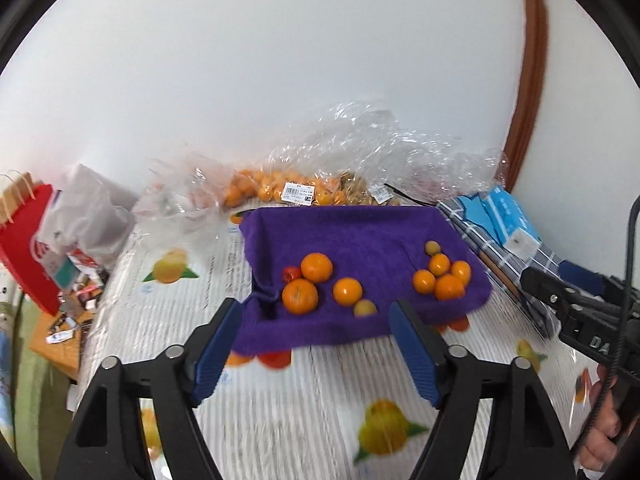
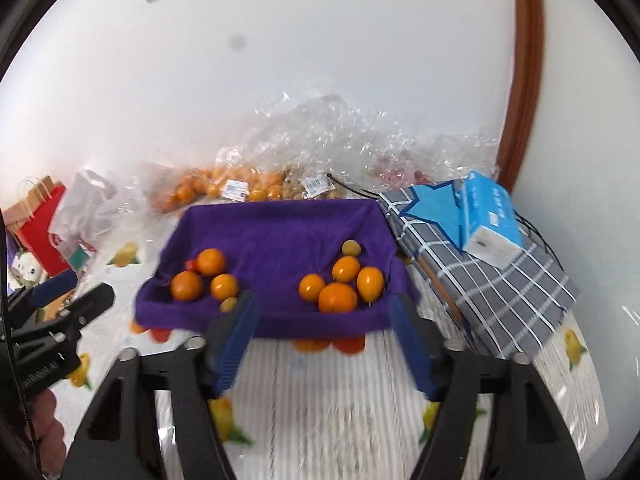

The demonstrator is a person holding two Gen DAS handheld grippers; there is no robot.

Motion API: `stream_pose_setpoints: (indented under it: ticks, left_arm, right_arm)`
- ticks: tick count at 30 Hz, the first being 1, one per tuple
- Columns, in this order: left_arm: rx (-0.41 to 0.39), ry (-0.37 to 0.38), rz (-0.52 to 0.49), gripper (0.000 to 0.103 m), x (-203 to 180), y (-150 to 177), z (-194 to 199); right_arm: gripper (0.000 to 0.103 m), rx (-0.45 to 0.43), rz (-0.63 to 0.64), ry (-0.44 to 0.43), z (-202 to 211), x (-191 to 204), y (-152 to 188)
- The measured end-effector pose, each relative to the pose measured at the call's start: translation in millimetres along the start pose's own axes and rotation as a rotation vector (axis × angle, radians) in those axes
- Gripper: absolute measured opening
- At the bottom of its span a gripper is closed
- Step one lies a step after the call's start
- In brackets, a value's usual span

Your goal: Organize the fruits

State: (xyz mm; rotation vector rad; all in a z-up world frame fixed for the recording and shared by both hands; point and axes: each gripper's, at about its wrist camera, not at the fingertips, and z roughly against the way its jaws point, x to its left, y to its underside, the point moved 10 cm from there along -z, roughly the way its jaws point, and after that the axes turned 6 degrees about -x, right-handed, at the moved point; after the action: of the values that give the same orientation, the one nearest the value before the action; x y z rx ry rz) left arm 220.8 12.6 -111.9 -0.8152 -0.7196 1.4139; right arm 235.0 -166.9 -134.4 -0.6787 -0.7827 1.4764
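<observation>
Left tongs (image 1: 316, 354) and right tongs (image 2: 326, 340) both stand open above the bench (image 2: 340, 412), nothing between the pads. Fruits lie in two clusters on the purple towel (image 1: 360, 236): one at left (image 1: 316, 284), one at right (image 1: 442, 278). Bagged fruit (image 1: 276, 188) sits behind the towel.

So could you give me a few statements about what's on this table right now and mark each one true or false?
1. The fruit lies on a purple towel. True.
2. Both grippers are clamped on oranges. False: the left gripper and right gripper stand open, holding nothing.
3. The fruit sits in two separate clusters. True.
4. The blue box rests on the towel. False: it sits on a grey checked cloth beside it.
</observation>
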Motion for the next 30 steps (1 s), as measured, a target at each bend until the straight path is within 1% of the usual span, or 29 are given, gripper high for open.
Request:
stream_pose_setpoints:
  ticks: [2,4,5,6,12,16,22,30]
  left_arm:
    - [-0.01,0.004,-0.008,0.076,-3.6,5.9,17.0]
    - [-0.023,-0.019,-0.017,0.078,-4.9,12.3,33.2]
    - [-0.03,-0.031,-0.021,0.078,-5.8,14.9,41.1]
    - [-0.037,-0.037,-0.024,0.078,-7.4,17.0,47.3]
    - [-0.075,-0.04,-0.028,0.081,-19.0,22.6,84.8]
    - [-0.086,-0.041,-0.028,0.082,-22.0,23.0,98.6]
    - [-0.094,-0.047,-0.022,0.082,-22.0,25.2,107.6]
    - [-0.097,-0.055,-0.017,0.082,-18.1,24.6,110.1]
  right_arm:
    - [0.089,-0.042,-0.005,-0.006,25.7,-0.3,2.4]
    - [0.093,-0.075,0.004,-0.009,52.9,-0.1,7.1]
    - [0.098,-0.079,0.008,-0.011,60.7,0.2,9.5]
    - [0.099,-0.077,0.013,-0.004,69.7,-0.7,12.5]
    - [0.099,-0.085,0.01,0.037,109.4,-11.6,26.4]
    - [0.099,-0.096,-0.008,0.033,124.2,-16.0,32.8]
    - [0.099,-0.103,-0.008,0.033,133.8,-17.2,36.5]
    - [0.099,-0.11,-0.005,0.032,138.7,-15.4,38.3]
